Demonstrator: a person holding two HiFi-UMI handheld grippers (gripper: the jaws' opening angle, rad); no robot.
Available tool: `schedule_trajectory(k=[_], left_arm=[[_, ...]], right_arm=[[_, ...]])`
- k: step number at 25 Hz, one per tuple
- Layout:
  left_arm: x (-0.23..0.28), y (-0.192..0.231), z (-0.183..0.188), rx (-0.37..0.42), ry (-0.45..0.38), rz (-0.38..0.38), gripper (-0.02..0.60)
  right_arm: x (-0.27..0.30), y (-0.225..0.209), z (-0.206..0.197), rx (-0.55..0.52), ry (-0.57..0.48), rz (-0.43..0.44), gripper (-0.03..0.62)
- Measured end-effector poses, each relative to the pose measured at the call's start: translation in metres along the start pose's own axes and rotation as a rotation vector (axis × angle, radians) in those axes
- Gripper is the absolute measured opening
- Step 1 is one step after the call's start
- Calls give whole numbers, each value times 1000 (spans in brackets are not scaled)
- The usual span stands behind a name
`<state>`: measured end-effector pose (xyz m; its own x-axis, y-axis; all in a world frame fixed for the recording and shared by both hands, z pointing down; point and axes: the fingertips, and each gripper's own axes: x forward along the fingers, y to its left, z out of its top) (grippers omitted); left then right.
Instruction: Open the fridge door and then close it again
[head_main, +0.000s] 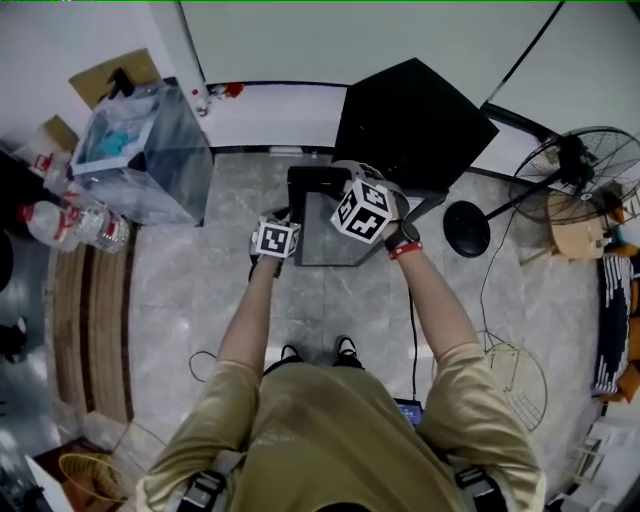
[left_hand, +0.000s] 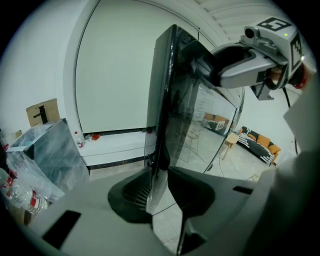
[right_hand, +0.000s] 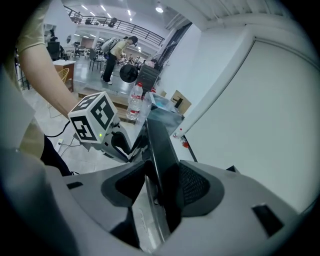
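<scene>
Far left: plastic bin (head_main: 140, 150) and bottles (head_main: 70, 225), well clear of the swing, so no risk there.

Left tongs (left_hand: 159, 195) are pinching the free edge of the fridge door (head_main: 325, 235), one pad on each face of the glass. The door stands open, swung out from the fridge (head_main: 415, 120) toward the person. The frames don't show which way it's heading.

Right tongs (right_hand: 161, 190) are pinching the same edge further along, on the thicker black frame.

Risks as I see them:
- There are two grips on one edge. If the hands trace different arcs, the door gets twisted or one pinch slides off.
- The left grip is on smooth glass, so it's likely the first to slip.
- The fridge is small and sits on the floor (head_main: 200, 290). A pull off the hinge arc could drag or rock it.
- On closing, tongs left on the edge would get trapped against the cabinet, and letting go too soon lets the door slam.

Right: the base of the fan (head_main: 466, 228) sits near the fridge, so a shifted fridge could bump it.
</scene>
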<state>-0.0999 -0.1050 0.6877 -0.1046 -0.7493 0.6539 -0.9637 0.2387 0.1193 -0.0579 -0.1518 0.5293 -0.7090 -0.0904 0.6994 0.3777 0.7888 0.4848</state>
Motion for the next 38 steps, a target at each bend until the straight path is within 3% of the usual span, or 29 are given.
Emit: schedule_trajectory(k=[23, 38], left_arm=[[-49, -54, -49, -142, -20, 139, 106], [-70, -89, -74, -215, -55, 199, 106]], right_arm=[[-46, 59, -6, -150, -72, 105, 222], [-71, 87, -13, -215, -135, 124, 233]])
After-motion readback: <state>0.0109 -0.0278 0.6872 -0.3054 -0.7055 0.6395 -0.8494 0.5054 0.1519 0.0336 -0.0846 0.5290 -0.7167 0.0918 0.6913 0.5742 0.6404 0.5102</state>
